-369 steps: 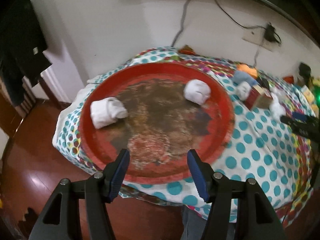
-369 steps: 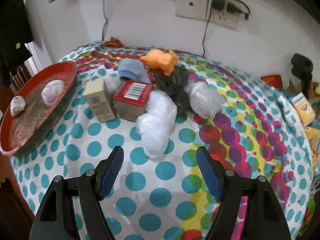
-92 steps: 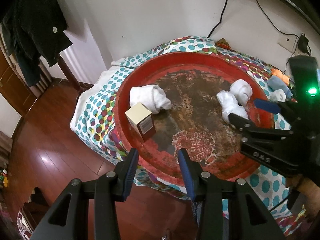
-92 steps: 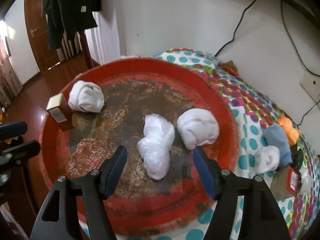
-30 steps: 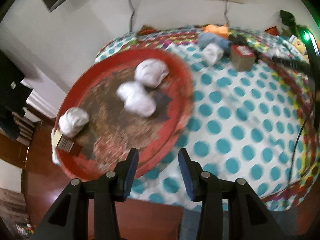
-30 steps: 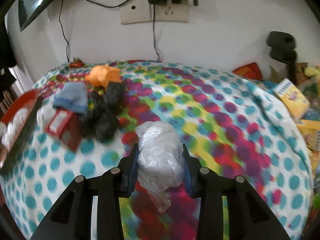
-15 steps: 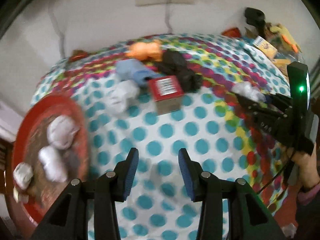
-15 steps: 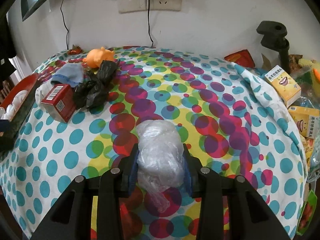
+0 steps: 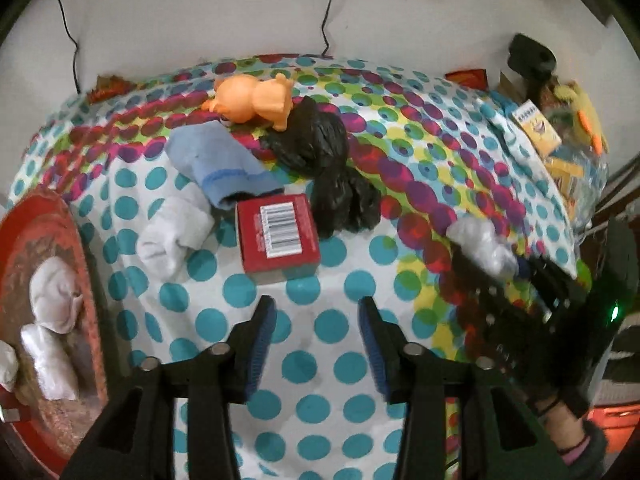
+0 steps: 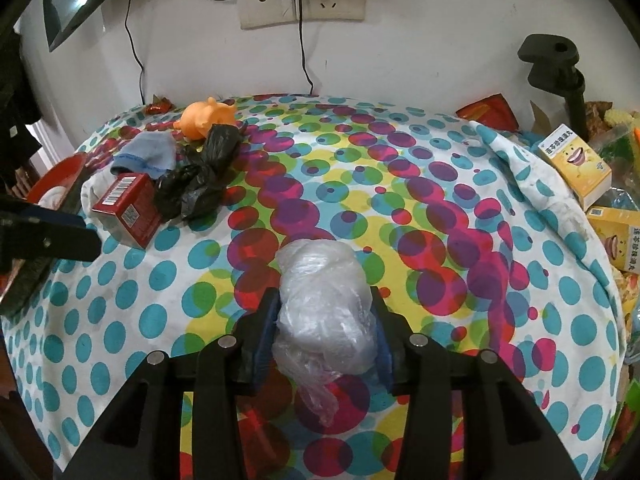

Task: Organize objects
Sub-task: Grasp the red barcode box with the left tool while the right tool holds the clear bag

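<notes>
In the left wrist view the left claw (image 9: 316,334), its jaws just spread wider and empty, hangs low centre; the red box (image 9: 278,236) lies just above it, long axis up-frame. Lower centre in the right view, the right claw (image 10: 324,332), loosening, brackets the plastic bundle (image 10: 324,312)

A crumpled clear plastic bag (image 10: 326,316) (loose tail hanging) sits above the dotted cloth (image 10: 460,272), between blue fingers (image 10: 267,322).

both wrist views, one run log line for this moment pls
left tongs: just opened, empty, over red box | right tongs: easing open, clear plastic bag between them | tray: white bundles
</notes>
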A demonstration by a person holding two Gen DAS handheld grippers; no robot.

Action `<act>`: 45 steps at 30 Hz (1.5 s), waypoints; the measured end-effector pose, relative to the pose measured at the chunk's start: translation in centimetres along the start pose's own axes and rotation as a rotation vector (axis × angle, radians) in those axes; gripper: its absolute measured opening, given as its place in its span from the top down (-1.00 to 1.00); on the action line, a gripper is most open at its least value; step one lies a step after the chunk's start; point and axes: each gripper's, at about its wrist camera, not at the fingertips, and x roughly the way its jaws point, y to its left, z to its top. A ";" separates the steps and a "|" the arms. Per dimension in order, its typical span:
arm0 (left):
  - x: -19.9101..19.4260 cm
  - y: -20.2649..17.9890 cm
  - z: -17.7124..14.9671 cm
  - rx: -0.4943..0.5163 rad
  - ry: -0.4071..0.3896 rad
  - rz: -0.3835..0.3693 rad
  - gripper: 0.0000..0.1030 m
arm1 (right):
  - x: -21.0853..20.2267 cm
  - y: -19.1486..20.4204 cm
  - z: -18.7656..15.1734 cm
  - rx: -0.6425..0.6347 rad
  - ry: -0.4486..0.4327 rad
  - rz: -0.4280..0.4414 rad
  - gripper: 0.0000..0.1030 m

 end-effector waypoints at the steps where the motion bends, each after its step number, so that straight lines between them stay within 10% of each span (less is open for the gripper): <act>1: 0.0 0.2 0.3 -0.022 0.000 -0.001 -0.19 | 0.0 -0.1 0.0 0.002 0.000 0.002 0.18; 27: 4.0 1.7 3.0 -0.057 -0.029 0.100 -0.34 | 0.1 -0.2 0.0 0.015 -0.002 0.034 0.07; 30: 3.7 2.1 2.8 -0.059 -0.040 0.075 0.06 | 0.1 -0.1 0.0 0.005 0.000 0.024 0.06; 45: -0.2 1.2 -0.6 0.055 -0.128 0.151 0.09 | 0.4 0.9 0.0 -0.038 0.011 -0.025 0.03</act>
